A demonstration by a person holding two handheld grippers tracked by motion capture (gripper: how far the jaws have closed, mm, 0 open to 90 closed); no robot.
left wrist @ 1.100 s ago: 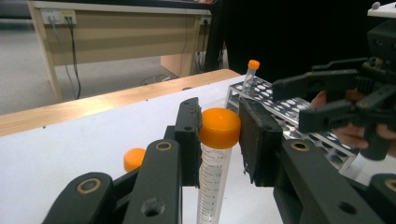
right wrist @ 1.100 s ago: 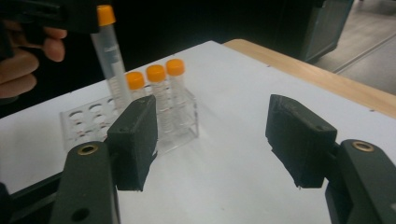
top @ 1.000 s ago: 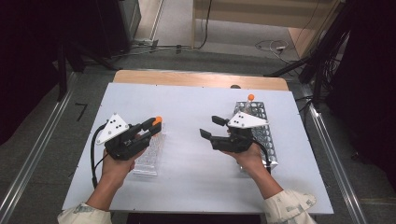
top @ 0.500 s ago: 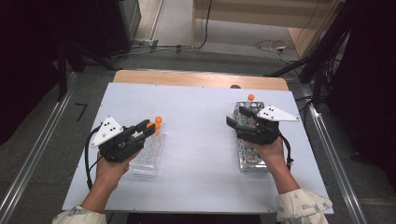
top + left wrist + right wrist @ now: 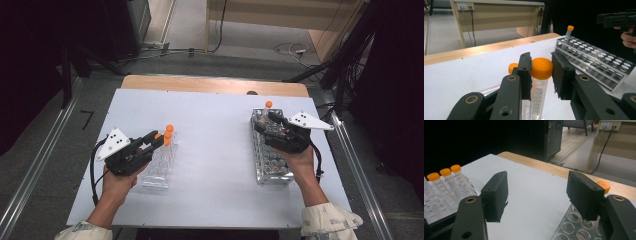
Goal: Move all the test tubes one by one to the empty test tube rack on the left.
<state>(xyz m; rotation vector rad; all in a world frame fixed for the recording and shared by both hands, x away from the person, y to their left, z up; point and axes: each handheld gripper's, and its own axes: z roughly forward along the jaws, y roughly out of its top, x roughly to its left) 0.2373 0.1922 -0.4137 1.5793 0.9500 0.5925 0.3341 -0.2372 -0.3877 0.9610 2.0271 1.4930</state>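
Your left gripper (image 5: 541, 75) is clamped on the orange screw cap of a clear plastic graduated tube (image 5: 539, 82) — the pads press the cap from both sides while the tube stands upright in the small clear plastic rack (image 5: 159, 169) on the left of the white tabletop (image 5: 215, 150). Two more orange-capped tubes sit in the same rack just beyond it. The tube's long axis is vertical, so by my reading the coming move is a straight lift up and out of its well.

The place to take it lies across the tabletop to your right: the long clear many-holed rack (image 5: 270, 150), well apart from the small one, with a single orange-capped tube (image 5: 268, 106) upright at its far end. Your right gripper (image 5: 539, 195) hovers over that rack with its jaws spread wide and nothing between them. It is the nearer hand to the big rack, yet the left one has the tube.

The tube's printed graduation marks are too fine to read; no brand or label can be made out.
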